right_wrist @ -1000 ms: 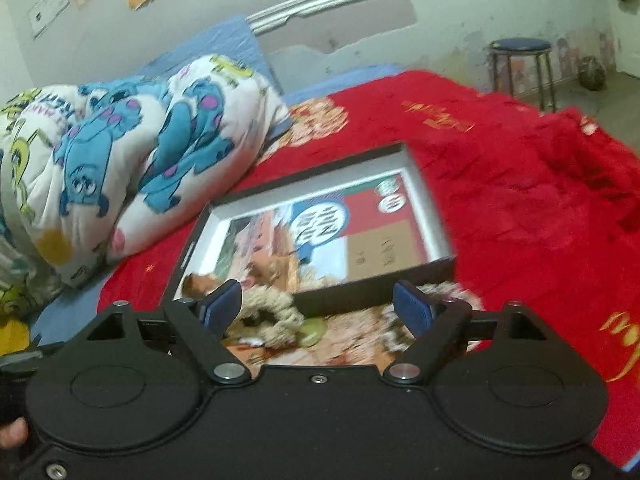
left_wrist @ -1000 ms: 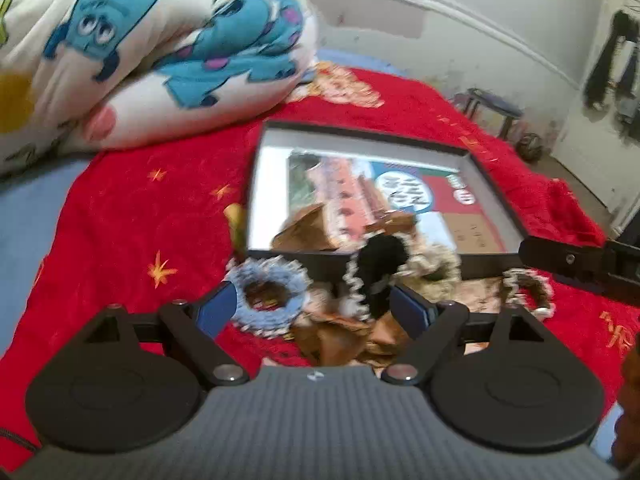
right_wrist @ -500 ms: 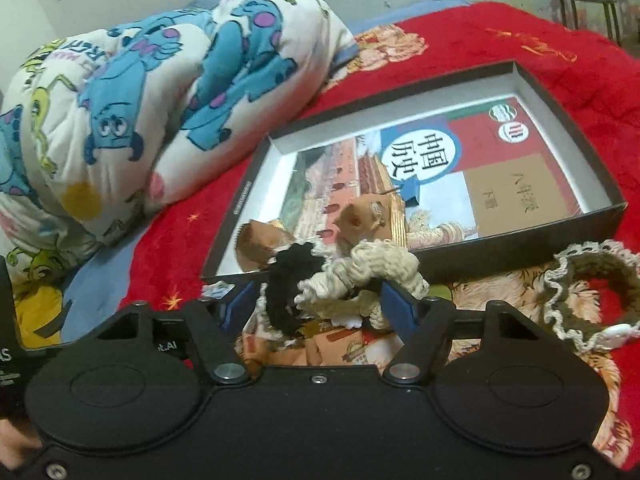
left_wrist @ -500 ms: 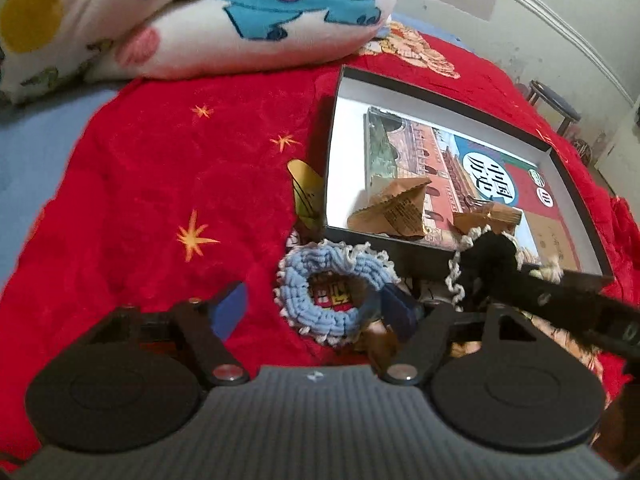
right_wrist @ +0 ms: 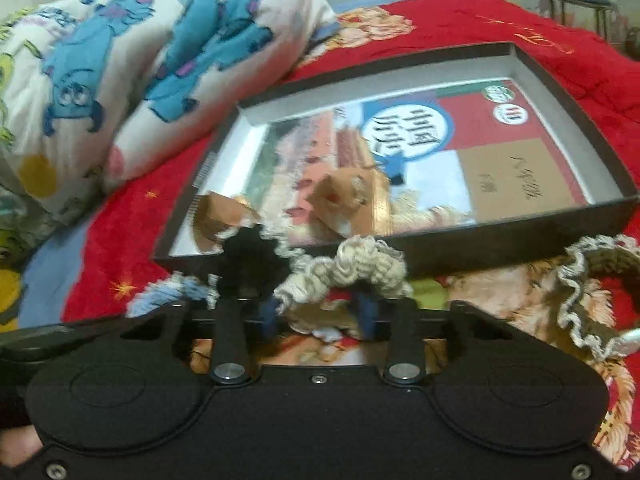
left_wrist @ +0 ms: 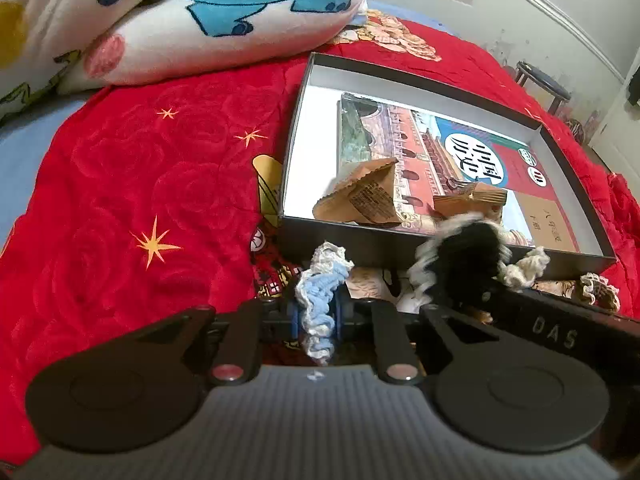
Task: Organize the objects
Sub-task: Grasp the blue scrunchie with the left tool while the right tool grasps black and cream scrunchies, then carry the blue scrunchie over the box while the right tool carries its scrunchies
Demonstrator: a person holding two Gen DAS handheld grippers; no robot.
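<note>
A black shallow box [left_wrist: 360, 246] [right_wrist: 480, 256] lies on the red bedspread with a printed book and brown paper packets [left_wrist: 360, 196] inside. Several scrunchies lie in front of its near wall. My left gripper [left_wrist: 318, 316] is closing its jaws, and the pads squeeze the blue scrunchie [left_wrist: 320, 304] into a narrow bunch. My right gripper [right_wrist: 318, 314] is also closing its jaws, with the cream scrunchie [right_wrist: 348, 268] bunched between the pads. A black scrunchie [left_wrist: 464, 256] [right_wrist: 248, 260] sits between the two grippers. The right gripper's body [left_wrist: 540, 320] crosses the left wrist view's lower right.
An olive scrunchie with a white frill [right_wrist: 592, 292] lies to the right by the box's corner. A rolled cartoon-print blanket [left_wrist: 180, 12] [right_wrist: 140, 60] fills the far left. A stool [left_wrist: 540, 84] stands beyond the bed by the wall.
Both grippers came down and forward to the scrunchies and went from wide open to closed. The blue scrunchie is now pinched by the left, the cream one bunched by the right.
</note>
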